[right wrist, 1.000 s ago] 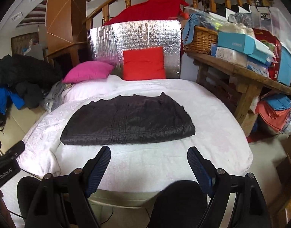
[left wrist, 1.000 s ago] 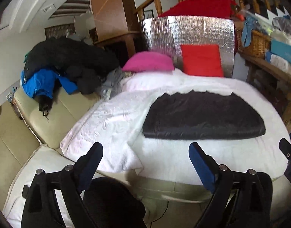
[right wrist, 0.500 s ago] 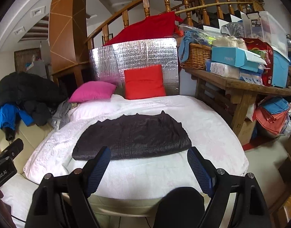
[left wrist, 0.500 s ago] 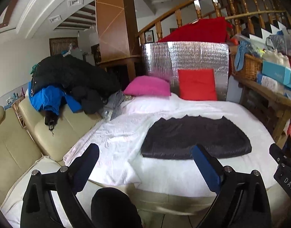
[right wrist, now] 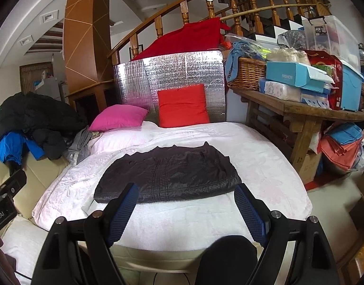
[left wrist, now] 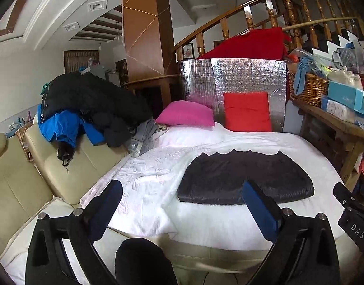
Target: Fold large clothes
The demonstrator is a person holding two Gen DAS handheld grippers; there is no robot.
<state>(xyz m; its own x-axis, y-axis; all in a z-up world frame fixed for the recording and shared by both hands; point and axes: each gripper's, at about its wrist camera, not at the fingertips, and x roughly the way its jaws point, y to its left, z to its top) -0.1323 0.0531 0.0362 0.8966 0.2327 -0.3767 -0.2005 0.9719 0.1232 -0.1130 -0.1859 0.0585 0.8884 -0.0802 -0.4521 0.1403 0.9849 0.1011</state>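
The dark garment [right wrist: 167, 175] was seen folded on the white bed [right wrist: 265, 166], apparently finished. Both the left gripper [left wrist: 182, 197], jaws just widened, and the right gripper [right wrist: 185, 198] were held open, empty, near it; another garment was probably needed next.

Home living room: sofa [left wrist: 39, 173], staircase banister [right wrist: 229, 4], cushions.

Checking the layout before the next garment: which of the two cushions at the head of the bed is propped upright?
The red square cushion, leaning against the silver foil panel. The pink cushion beside it lies flat on the white bedspread.
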